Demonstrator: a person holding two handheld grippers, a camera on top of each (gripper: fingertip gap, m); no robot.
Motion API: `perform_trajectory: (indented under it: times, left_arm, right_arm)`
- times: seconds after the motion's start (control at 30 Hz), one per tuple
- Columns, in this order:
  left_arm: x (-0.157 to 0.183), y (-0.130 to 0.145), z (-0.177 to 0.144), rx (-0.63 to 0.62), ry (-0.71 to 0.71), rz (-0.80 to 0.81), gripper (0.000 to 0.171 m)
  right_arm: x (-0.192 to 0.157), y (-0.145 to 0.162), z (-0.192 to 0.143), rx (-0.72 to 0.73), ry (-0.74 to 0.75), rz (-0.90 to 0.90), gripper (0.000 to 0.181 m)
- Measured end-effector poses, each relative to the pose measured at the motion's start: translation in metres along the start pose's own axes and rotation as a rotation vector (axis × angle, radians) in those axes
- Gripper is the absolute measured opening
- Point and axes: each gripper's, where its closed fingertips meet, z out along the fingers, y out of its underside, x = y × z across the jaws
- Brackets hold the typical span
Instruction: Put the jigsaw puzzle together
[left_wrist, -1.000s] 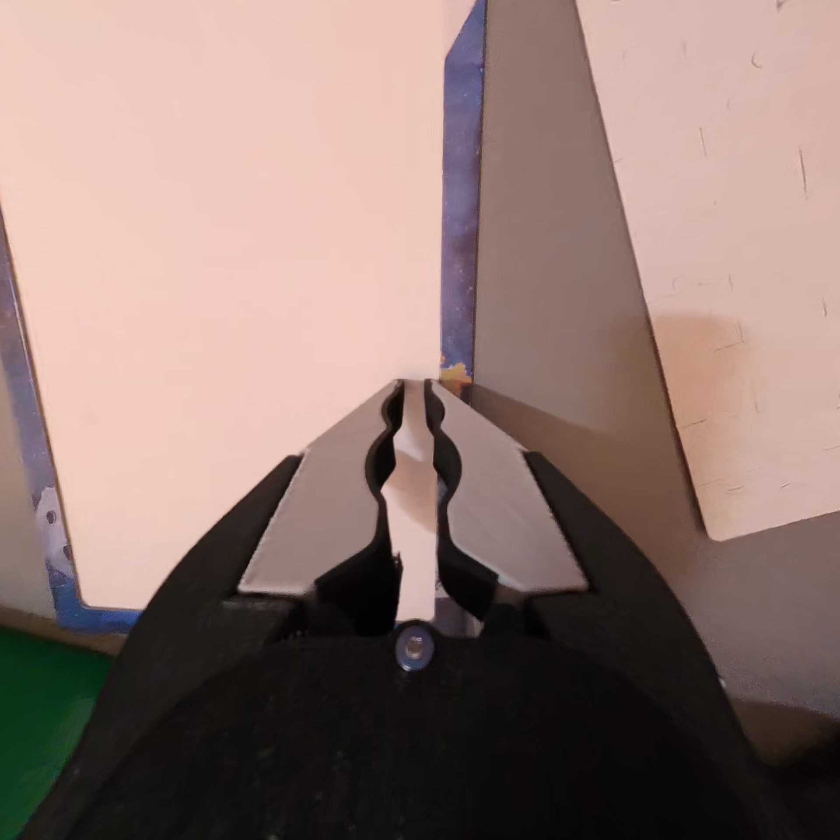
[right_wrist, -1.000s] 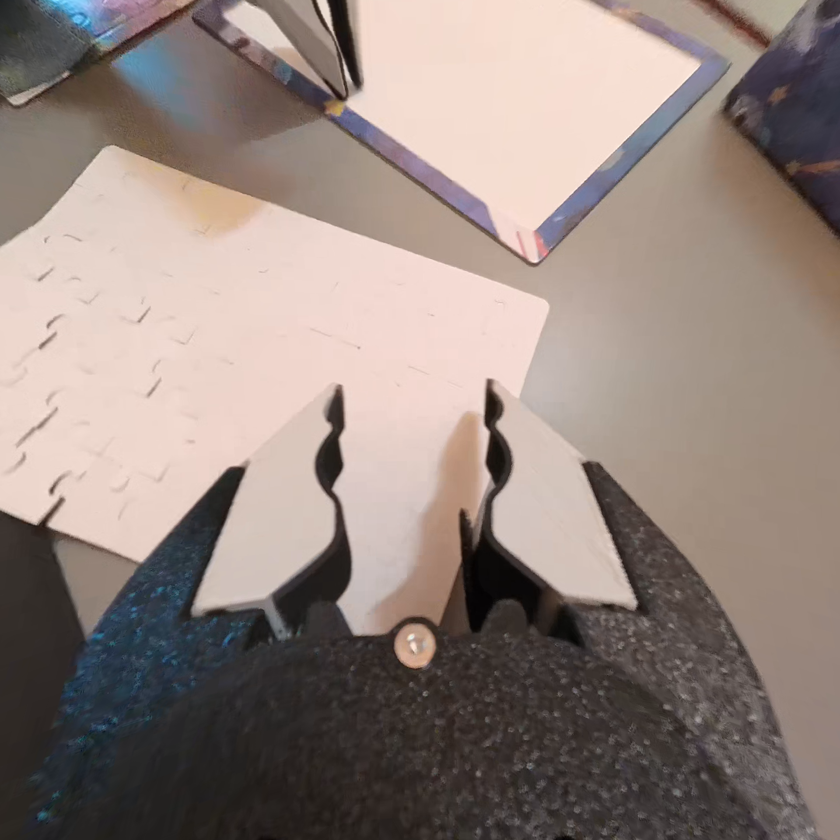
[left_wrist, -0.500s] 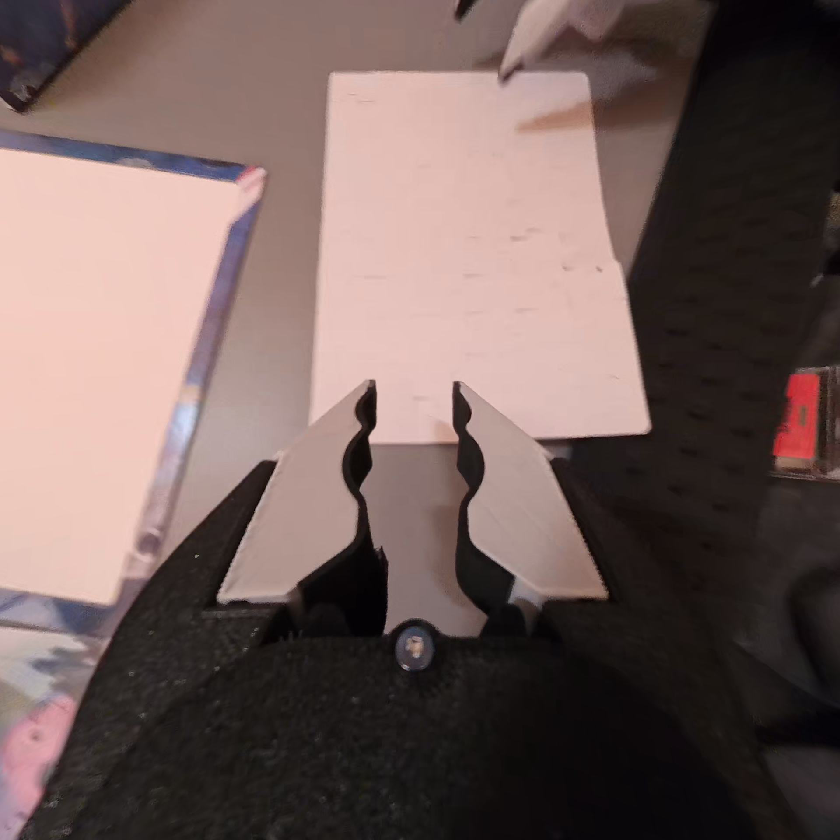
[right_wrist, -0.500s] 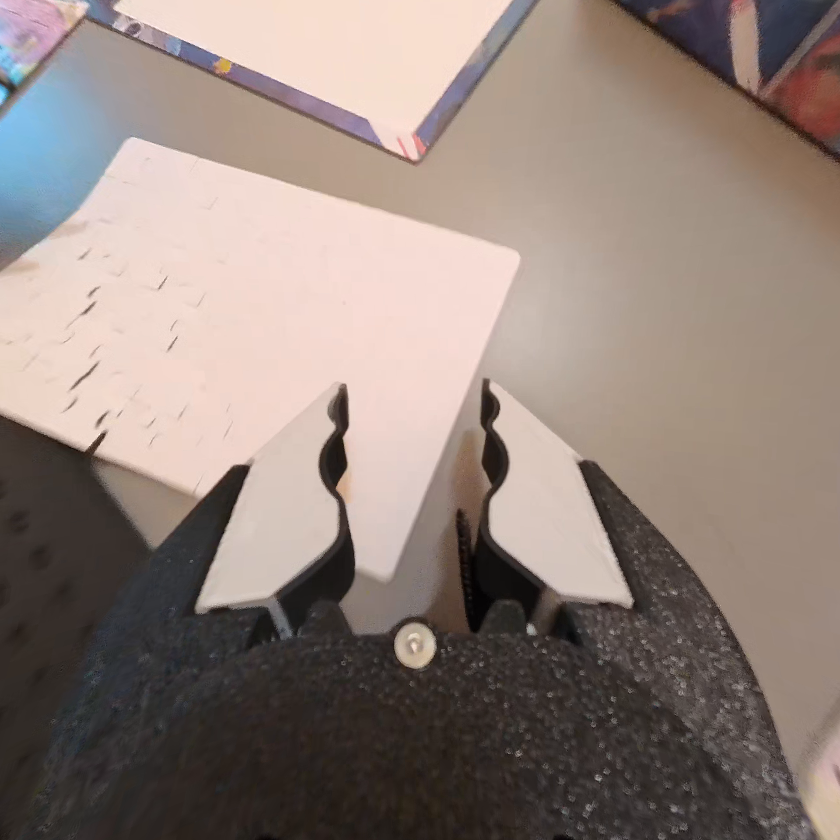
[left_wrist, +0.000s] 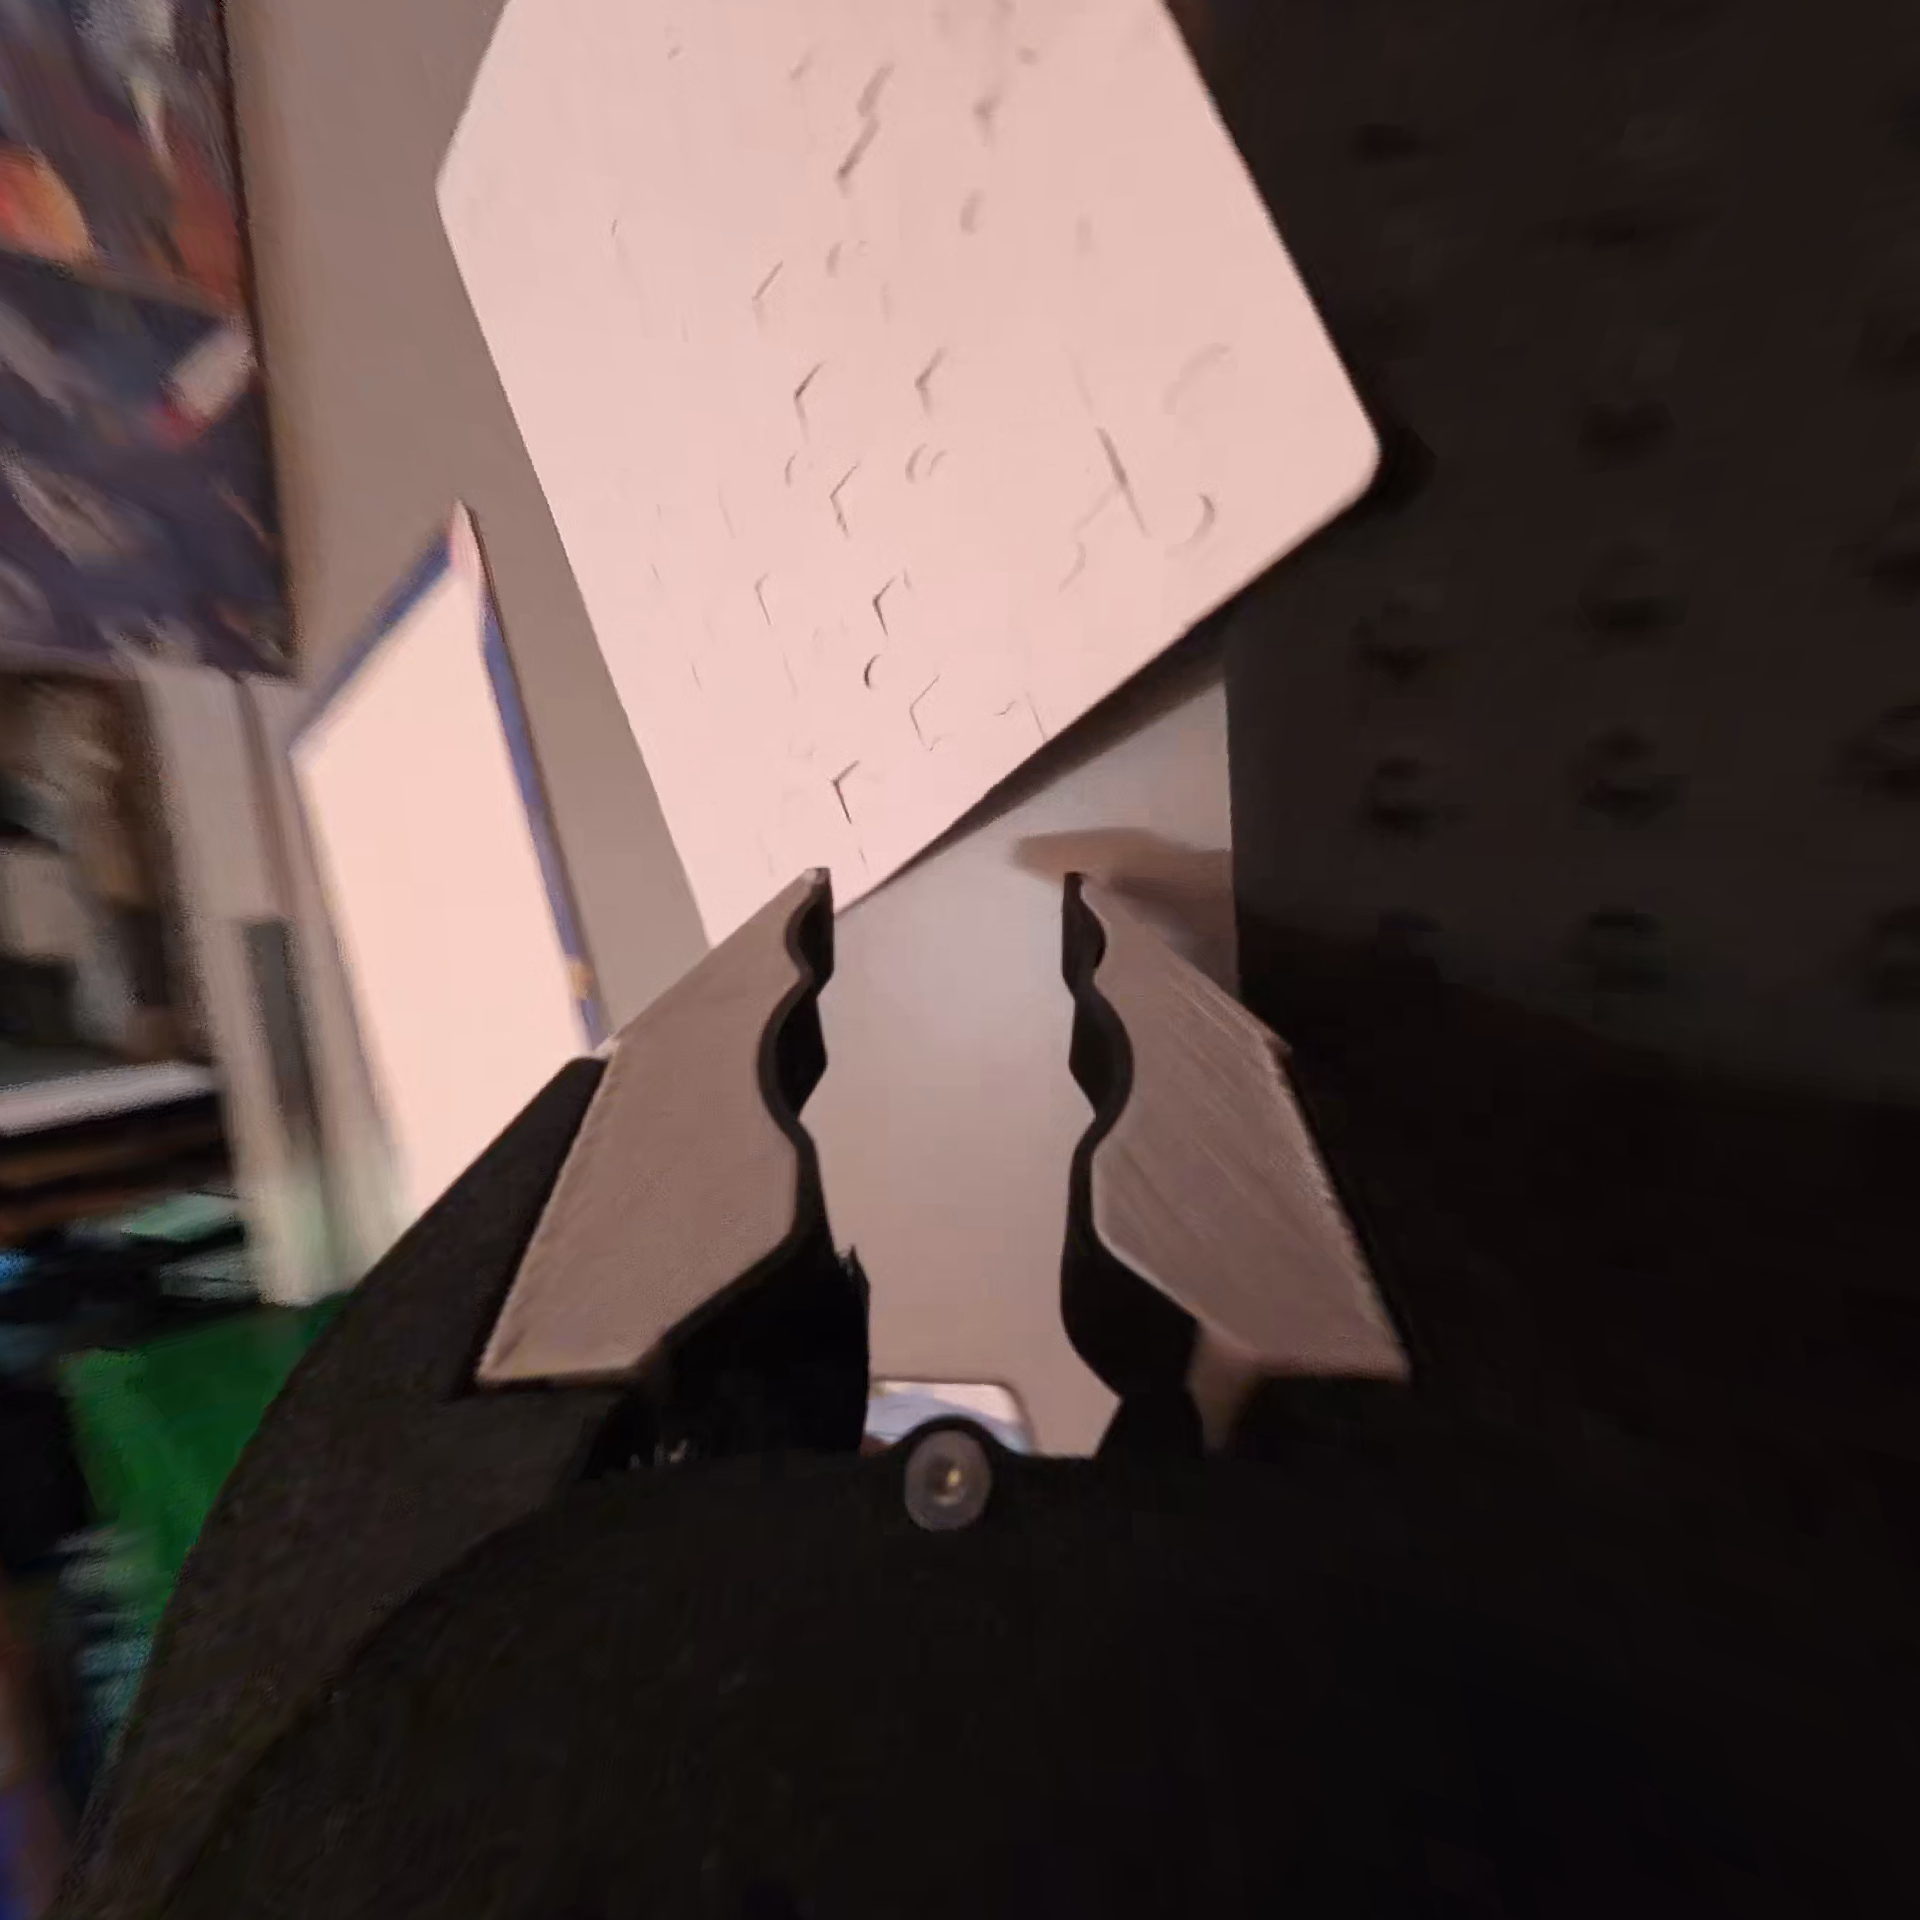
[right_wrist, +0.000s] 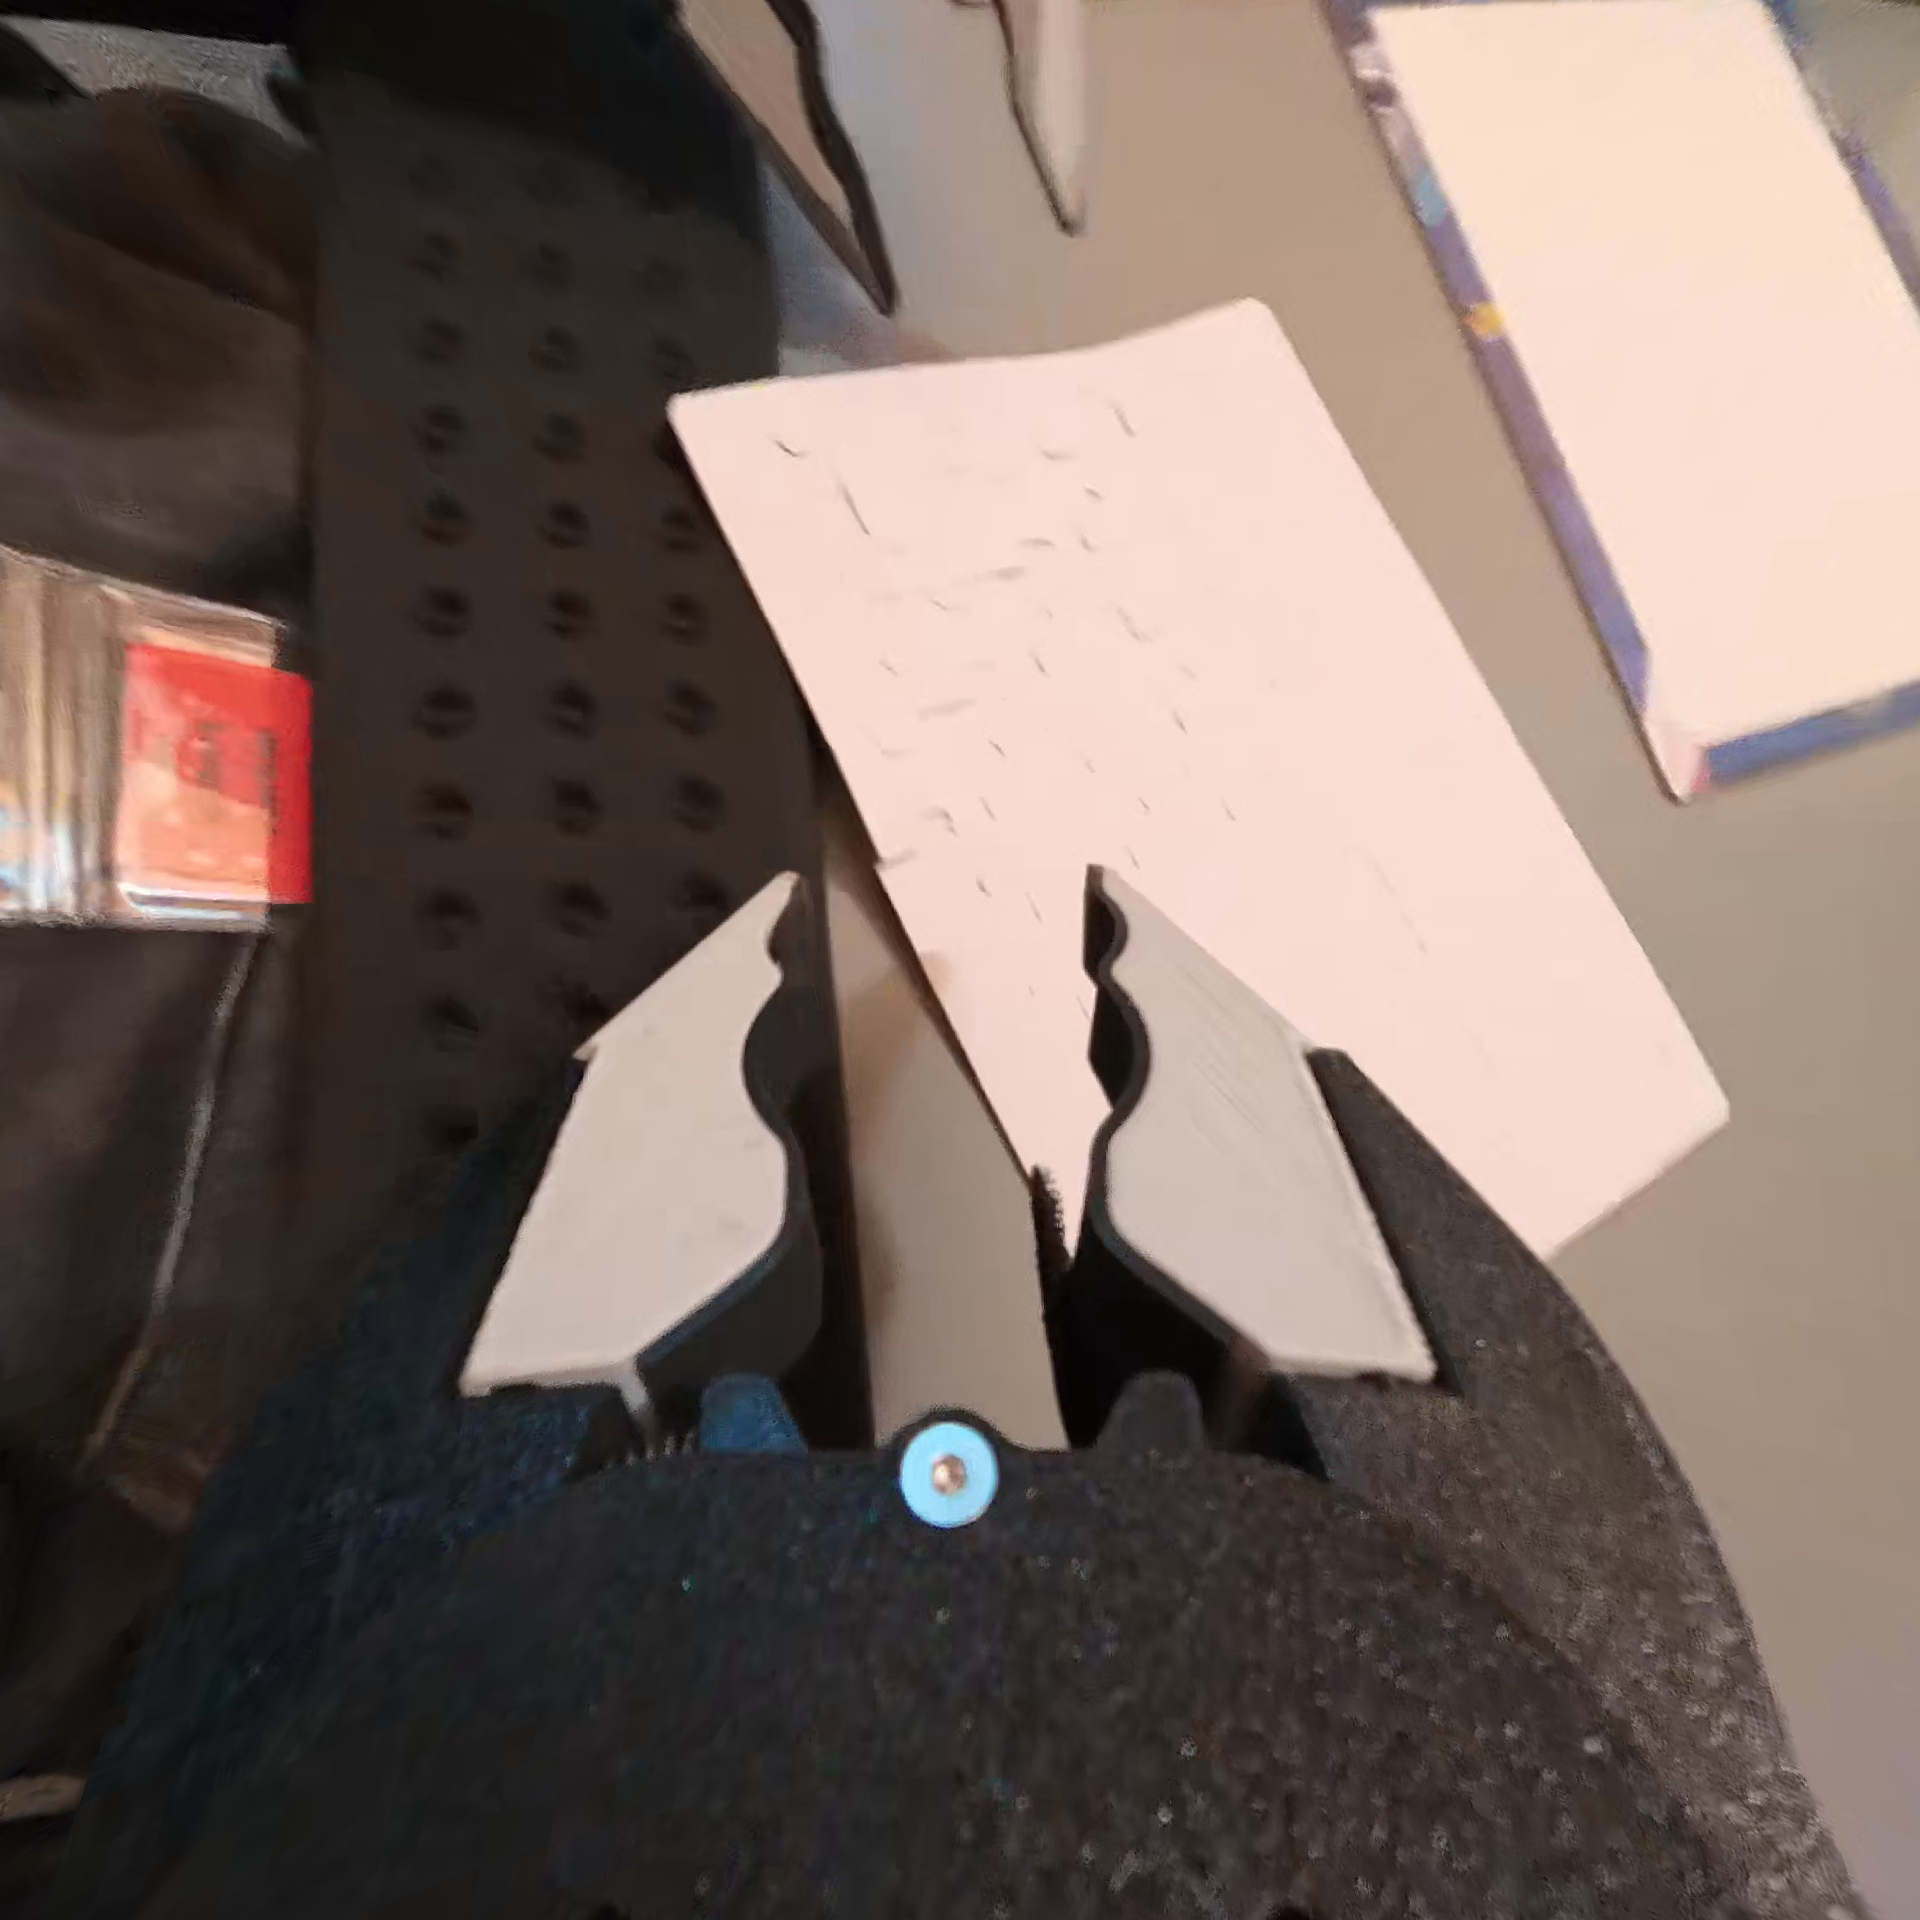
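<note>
Both grippers have swung toward the table's near edge. Left gripper (left_wrist: 945, 883) and right gripper (right_wrist: 940, 883) gape wide, holding nothing. Just beyond their fingers the puzzle (right_wrist: 1174, 727) lies face-down on the table (right_wrist: 1766, 1299); its frame (right_wrist: 1662, 353) lies far right, apart.

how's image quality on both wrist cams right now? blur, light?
Left wrist view: heavy motion blur, left background smeared; puzzle sheet cuts streaked; warm pinkish light. Right wrist view: milder blur; puzzle sheet readable, frame tray soft, red packet smeared.
</note>
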Motion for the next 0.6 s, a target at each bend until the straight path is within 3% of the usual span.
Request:
perform_trajectory:
  times: [0.13,0.27,0.3,0.4,0.5,0.6]
  left_arm:
    - [0.001,-0.011,0.006,0.033,-0.147,0.457,0.043]
    - [0.007,-0.031,0.014,0.199,-0.199,0.642,0.030]
    - [0.006,-0.033,0.017,0.222,-0.200,0.646,0.030]
    - [0.011,-0.040,0.024,0.287,-0.158,0.640,0.004]
    - [0.000,-0.051,0.023,0.334,-0.152,0.560,0.001]
    - [-0.024,-0.068,0.012,0.386,-0.085,0.361,0.000]
  right_arm:
    - [-0.006,-0.017,0.008,0.039,0.003,0.029,0.053]
    - [-0.003,-0.020,0.007,0.124,0.005,0.148,0.052]
    - [-0.003,-0.018,0.008,0.131,0.007,0.171,0.052]
    - [-0.006,-0.011,0.014,0.115,0.010,0.201,0.052]
    - [-0.005,-0.013,0.015,0.094,0.040,0.163,0.054]
    - [0.004,-0.023,0.014,0.099,0.069,0.118,0.057]
